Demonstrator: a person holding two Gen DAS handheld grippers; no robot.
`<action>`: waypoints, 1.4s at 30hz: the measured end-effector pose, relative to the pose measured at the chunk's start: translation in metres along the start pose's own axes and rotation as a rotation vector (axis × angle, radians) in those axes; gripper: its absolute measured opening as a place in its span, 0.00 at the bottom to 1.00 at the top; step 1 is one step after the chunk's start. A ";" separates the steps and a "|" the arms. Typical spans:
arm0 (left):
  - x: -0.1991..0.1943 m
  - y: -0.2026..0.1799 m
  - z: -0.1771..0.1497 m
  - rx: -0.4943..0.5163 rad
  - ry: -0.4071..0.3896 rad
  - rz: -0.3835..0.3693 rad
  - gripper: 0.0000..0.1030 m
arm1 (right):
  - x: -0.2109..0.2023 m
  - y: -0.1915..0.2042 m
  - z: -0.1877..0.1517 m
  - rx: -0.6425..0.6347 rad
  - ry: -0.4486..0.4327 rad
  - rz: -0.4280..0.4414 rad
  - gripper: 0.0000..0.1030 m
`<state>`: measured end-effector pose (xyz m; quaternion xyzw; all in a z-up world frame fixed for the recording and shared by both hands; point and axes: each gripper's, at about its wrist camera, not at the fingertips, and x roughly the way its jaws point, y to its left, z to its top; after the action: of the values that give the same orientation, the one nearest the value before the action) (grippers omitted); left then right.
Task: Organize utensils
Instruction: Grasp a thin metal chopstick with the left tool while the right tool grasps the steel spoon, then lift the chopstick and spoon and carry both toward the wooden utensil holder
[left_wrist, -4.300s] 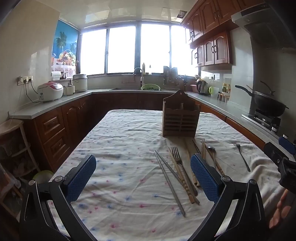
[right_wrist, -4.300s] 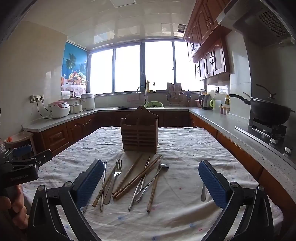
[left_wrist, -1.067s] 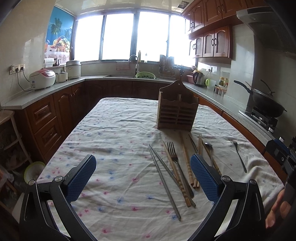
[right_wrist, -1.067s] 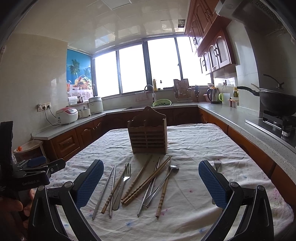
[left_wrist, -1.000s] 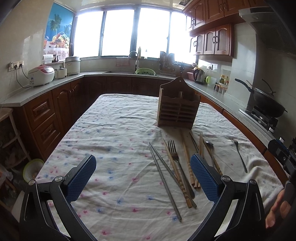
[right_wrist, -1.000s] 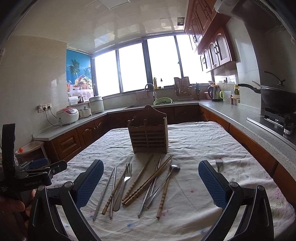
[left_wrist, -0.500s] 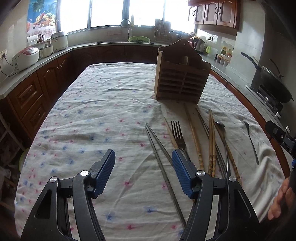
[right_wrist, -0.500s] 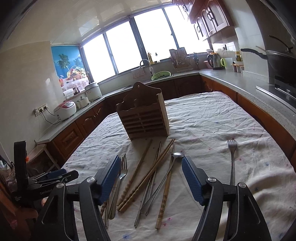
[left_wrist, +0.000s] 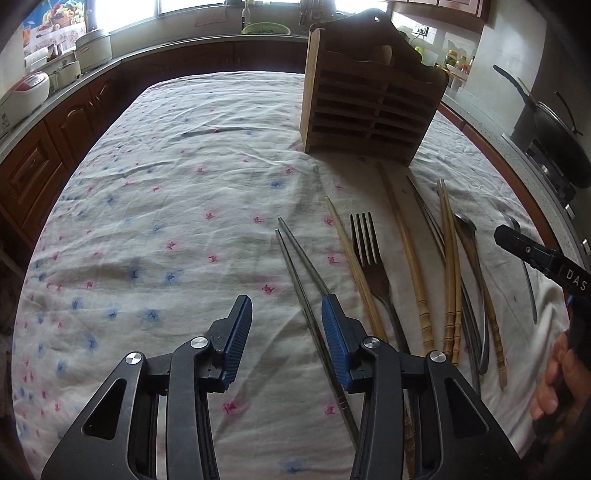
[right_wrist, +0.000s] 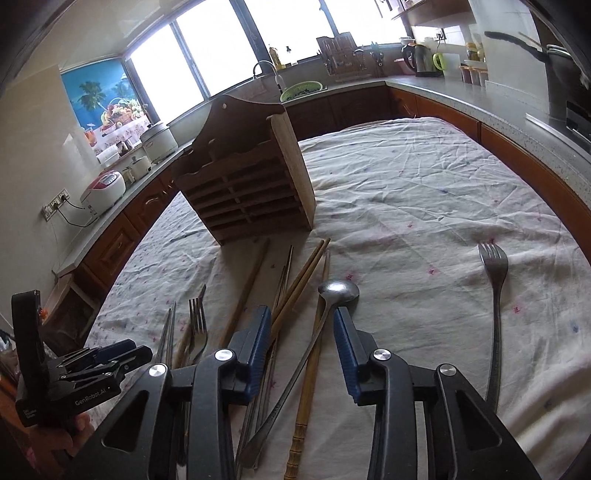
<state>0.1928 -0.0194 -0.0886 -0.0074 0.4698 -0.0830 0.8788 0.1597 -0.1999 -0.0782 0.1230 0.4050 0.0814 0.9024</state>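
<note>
Covering the bench (left_wrist: 155, 206) is a wrinkled white cloth w/ small pink & blue flower prints. Dark wood cabinets and a grey counter (right_wrist: 461, 99) run round the room, w/ big bright windows (right_wrist: 207, 66) behind the sink. A rice cooker (right_wrist: 105, 190) is seen on the counter left of the wooden utensil holder (left_wrist: 369, 103); a black wok (left_wrist: 554, 147) sits on the stove to its right.

The holder stands upright near the bench middle: slatted front, scalloped back w/ a hang hole. All utensils lie flat on the cloth in front of it, fanned out. Steel chopsticks (left_wrist: 295, 254) are leftmost, then a bamboo chopstick, a dark metal fork (left_wrist: 369, 251), more bamboo chopsticks (left_wrist: 448, 251) and a steel spoon (right_wrist: 338, 291). A second fork (right_wrist: 493, 266) lies apart, well right of the holder.

Left gripper (left_wrist: 286, 317): fingers partly open, nothing held, right finger just over the steel chopsticks. Right gripper (right_wrist: 301, 334): fingers partly open, nothing gripped, spoon handle and a bamboo chopstick seen in the gap between them.
</note>
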 end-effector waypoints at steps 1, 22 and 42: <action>0.003 0.000 0.001 0.001 0.009 -0.001 0.34 | 0.006 -0.002 0.001 0.009 0.018 0.003 0.28; 0.018 -0.004 0.018 0.069 0.004 -0.043 0.04 | 0.033 -0.024 0.013 0.111 0.084 0.073 0.03; -0.098 0.031 0.026 -0.069 -0.255 -0.199 0.04 | -0.041 0.033 0.037 -0.031 -0.101 0.145 0.02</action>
<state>0.1650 0.0247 0.0035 -0.0945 0.3539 -0.1521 0.9180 0.1594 -0.1846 -0.0159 0.1417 0.3477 0.1465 0.9152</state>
